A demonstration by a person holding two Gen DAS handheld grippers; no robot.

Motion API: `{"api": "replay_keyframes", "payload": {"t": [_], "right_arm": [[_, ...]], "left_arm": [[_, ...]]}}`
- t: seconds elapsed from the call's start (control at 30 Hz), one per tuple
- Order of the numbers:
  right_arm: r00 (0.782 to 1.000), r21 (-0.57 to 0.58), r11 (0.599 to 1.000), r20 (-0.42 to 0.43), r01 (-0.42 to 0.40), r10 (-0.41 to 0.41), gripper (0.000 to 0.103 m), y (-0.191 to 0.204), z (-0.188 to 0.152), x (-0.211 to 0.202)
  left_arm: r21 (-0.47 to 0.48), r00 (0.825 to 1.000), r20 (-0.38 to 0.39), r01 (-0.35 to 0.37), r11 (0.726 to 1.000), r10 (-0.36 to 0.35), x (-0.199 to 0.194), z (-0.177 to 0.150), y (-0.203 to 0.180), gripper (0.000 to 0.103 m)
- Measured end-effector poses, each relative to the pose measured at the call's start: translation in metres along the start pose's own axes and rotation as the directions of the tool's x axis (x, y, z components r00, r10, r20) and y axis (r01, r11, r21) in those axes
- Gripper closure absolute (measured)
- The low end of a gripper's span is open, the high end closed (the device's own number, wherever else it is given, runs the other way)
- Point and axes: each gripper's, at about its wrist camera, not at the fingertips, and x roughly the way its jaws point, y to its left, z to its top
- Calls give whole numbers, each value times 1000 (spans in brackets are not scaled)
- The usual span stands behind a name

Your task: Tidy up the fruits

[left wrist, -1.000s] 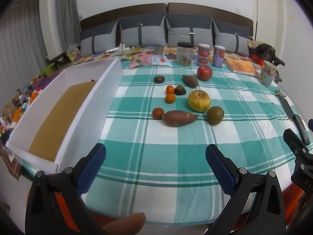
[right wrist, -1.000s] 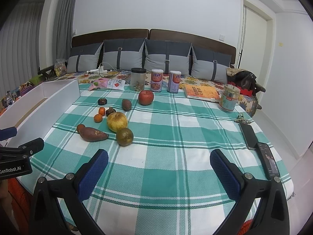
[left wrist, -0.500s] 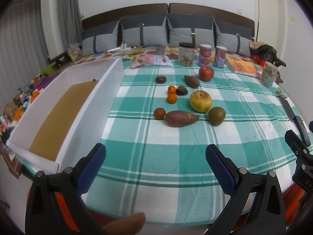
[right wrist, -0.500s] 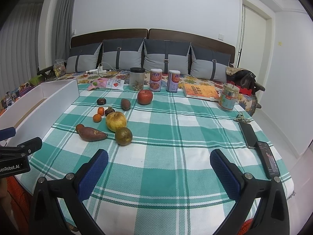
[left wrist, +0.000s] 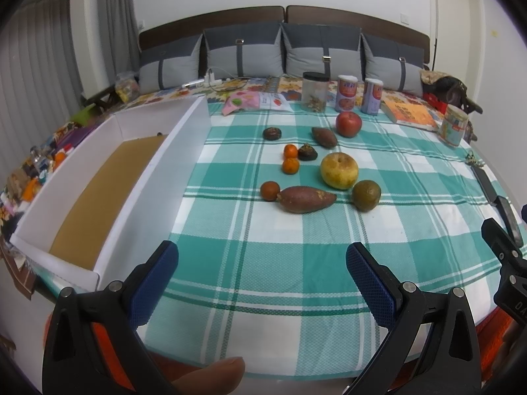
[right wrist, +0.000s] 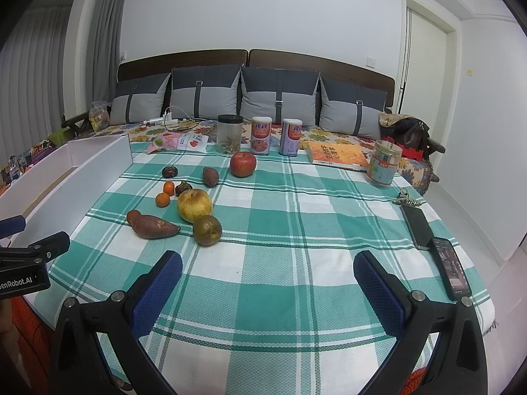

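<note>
Left tongs (left wrist: 262, 261) and right tongs (right wrist: 267, 271) both released, empty, hovering over checked counter (left wrist: 296, 263), sweet potato (left wrist: 306, 199) near green citrus (left wrist: 366, 195), white box (left wrist: 141, 191) at left.

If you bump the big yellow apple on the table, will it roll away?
Probably a little. The yellow apple looks round and sits free on the flat checked cloth, so a nudge could roll it. The greenish fruit close beside it might stop it on that side. It looks firm and fairly heavy for its size, so wide-open jaws should hold it.

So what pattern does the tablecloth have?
The tablecloth has a green and white check pattern, clearest in the right wrist view.
</note>
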Motion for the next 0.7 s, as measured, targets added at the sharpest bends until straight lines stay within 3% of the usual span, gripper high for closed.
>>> {"api": "replay_keyframes", "payload": {"t": [0.7], "right_arm": [[1000,7,1000,-9,6,-6,0,-5,-3,4]], "left_arm": [[1,1000,-11,-6,1000,6,6,-4,6,1]]}}
